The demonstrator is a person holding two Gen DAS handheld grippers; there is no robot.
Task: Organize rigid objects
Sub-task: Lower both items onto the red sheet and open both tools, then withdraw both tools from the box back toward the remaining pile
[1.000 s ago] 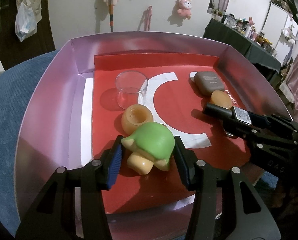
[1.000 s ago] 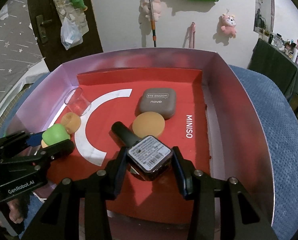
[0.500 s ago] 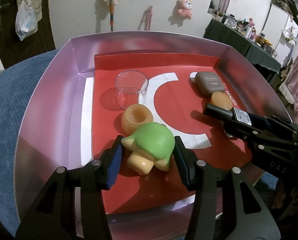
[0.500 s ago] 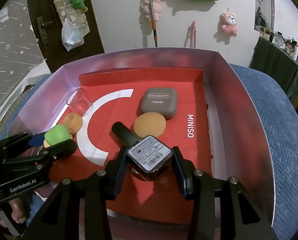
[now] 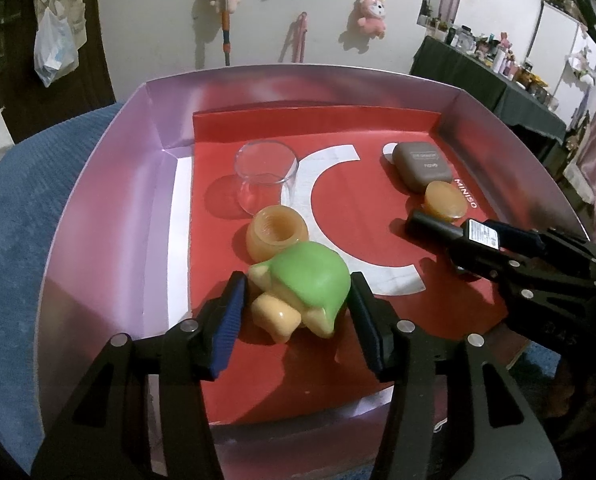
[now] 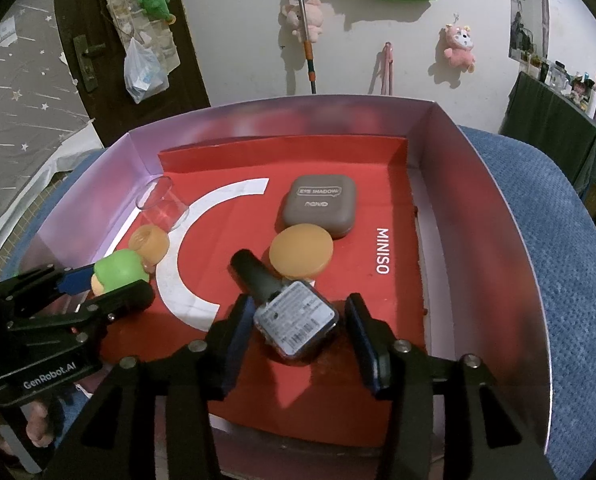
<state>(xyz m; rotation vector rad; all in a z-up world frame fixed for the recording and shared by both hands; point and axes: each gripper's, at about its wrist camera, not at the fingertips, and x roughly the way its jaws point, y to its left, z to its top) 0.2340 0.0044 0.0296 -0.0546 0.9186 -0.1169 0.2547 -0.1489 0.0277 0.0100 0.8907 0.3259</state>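
While both grippers sit low at the near edge of the box [image 6: 510, 216], every object in view already lies on its red floor.

Progress: sorting looks close to done; what is left, judging from these views, is to draw both grippers back clear of the last two items.

Left gripper [image 5: 293, 304]: jaws spread, straddling the green toy [image 5: 306, 276]; the blue pad on its left seems to have a sliver of gap, though the fisheye makes contact hard to rule out.

Green toy: near left of the box, lying tipped on its side; its orange stub faces the near edge, the green dome faces far, towards the orange jar [image 5: 275, 236] it touches or nearly touches.

Clear cup [image 5: 265, 178]: upright, far left, just beyond the jar.

Orange lid [image 6: 301, 251]: flat, mid floor, against the grey eyeshadow case [image 6: 320, 206] beyond it.

Dark bottle [image 6: 285, 308]: near centre-right, lying down; long axis runs near-right to far-left, black cap pointing far-left, labelled base towards the near edge.

Right gripper [image 6: 295, 328]: jaws spread either side of the bottle's base, not pinching it.
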